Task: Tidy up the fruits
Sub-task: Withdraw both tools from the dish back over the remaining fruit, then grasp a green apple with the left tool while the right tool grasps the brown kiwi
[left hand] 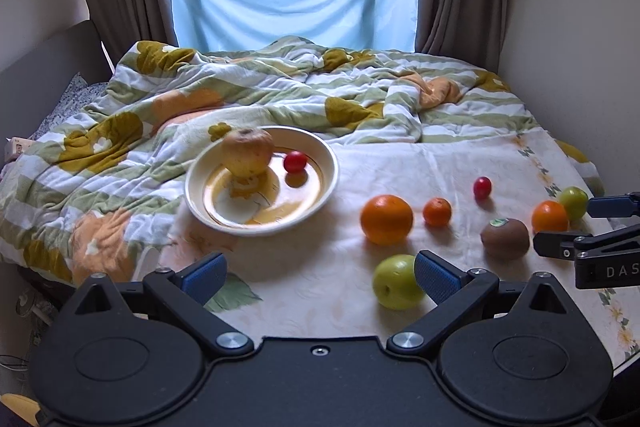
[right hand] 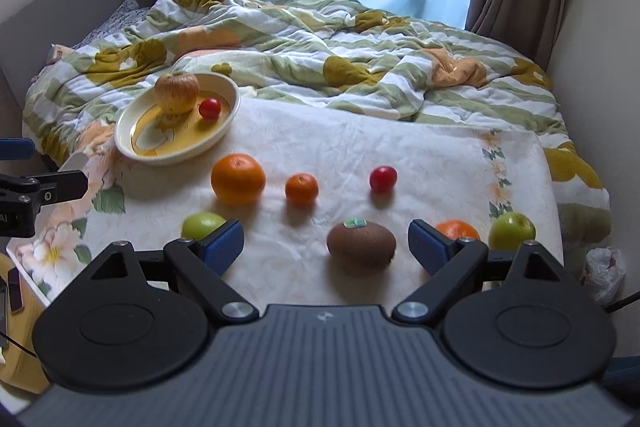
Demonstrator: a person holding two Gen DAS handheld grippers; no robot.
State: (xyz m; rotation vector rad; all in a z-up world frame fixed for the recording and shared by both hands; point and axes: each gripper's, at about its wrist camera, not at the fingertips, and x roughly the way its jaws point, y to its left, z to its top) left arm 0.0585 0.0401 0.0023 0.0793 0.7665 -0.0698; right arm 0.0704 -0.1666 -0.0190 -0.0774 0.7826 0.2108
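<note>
bed carries all. plate at cloth's far left corner holds apple, cherry tomato. left gripper wide, empty. right gripper wide, kiwi between fingers, near edge.

**Fruit on the bed**

A brown kiwi lies between the right gripper's spread fingers. Beyond it: an orange, a mandarin, a red plum. An apple sits in the bowl, far left.
</note>
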